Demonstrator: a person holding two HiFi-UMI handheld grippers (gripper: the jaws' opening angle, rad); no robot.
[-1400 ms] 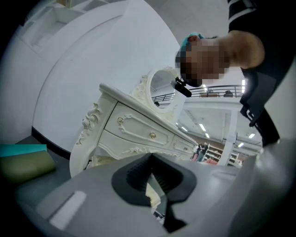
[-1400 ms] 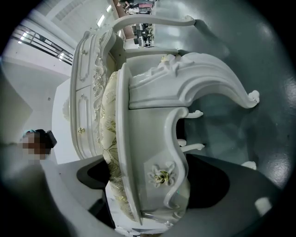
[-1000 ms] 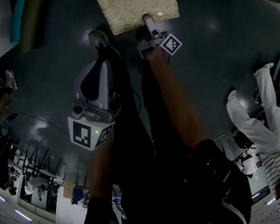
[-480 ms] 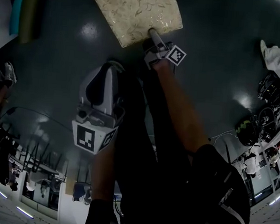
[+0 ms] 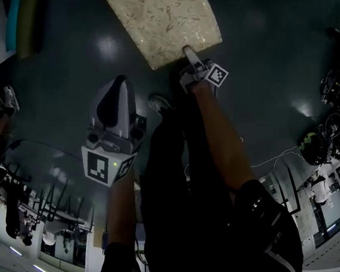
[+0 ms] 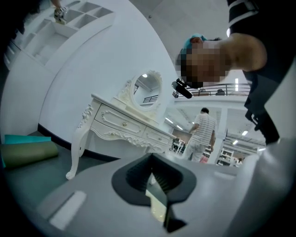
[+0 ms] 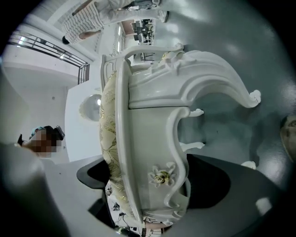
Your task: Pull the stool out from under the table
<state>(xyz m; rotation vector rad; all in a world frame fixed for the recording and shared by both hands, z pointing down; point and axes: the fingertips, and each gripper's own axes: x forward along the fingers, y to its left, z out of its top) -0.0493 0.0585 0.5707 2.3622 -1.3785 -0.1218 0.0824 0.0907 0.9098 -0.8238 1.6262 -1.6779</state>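
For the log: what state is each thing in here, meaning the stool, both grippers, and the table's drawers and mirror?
Stool: upright on the open floor, cushion fully uncovered, gripped at its edge.
Right gripper: shut on the stool's seat rim.
Left gripper: shut, empty.
Drawers: closed.
Mirror: upright on the table.

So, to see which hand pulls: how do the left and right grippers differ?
The right gripper has its jaws wide, clamped on the edge of the white carved stool with the cream patterned cushion; the left gripper has its jaws together on nothing. The right gripper reaches the stool; the left gripper hangs back, apart from it. Both are grey.
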